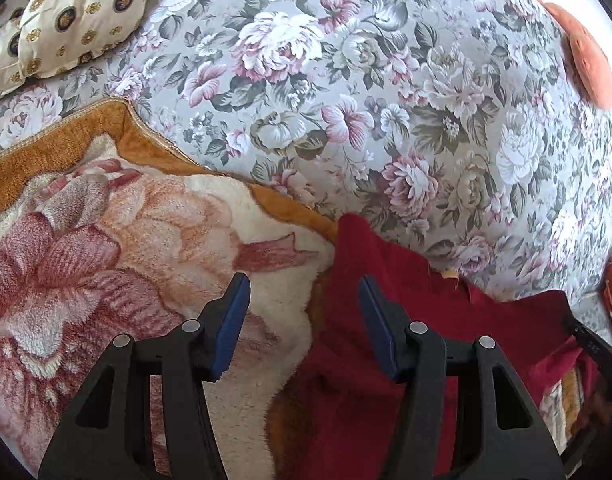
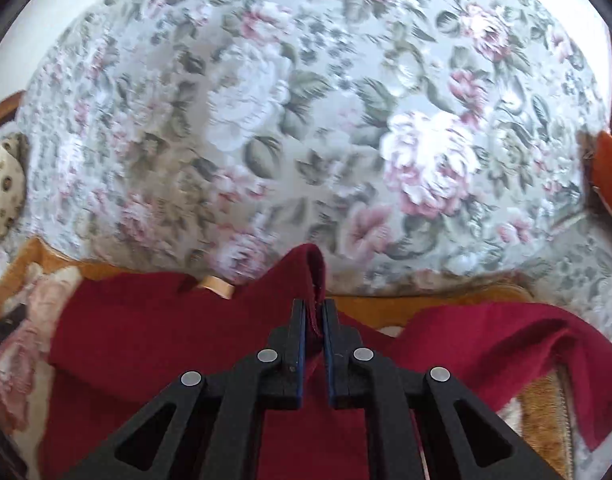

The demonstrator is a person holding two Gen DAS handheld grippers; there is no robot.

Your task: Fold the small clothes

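Note:
A dark red garment [image 1: 370, 360] lies on a fluffy flowered blanket [image 1: 106, 280] on the bed. In the left wrist view my left gripper [image 1: 304, 292] is open and empty, hovering over the garment's left edge where it meets the blanket. In the right wrist view my right gripper [image 2: 315, 308] is shut on a raised fold of the red garment [image 2: 166, 340], pinching the cloth so it peaks up between the blue pads [image 2: 302, 344]. A small tan label [image 2: 218, 286] shows at the garment's far edge.
A grey floral bedspread [image 1: 386, 100] covers the bed beyond the blanket. A cream patterned pillow [image 1: 78, 8] lies at the far left. Orange cushions [image 1: 586, 64] sit at the right edge. The blanket's orange border [image 2: 426, 308] runs under the garment.

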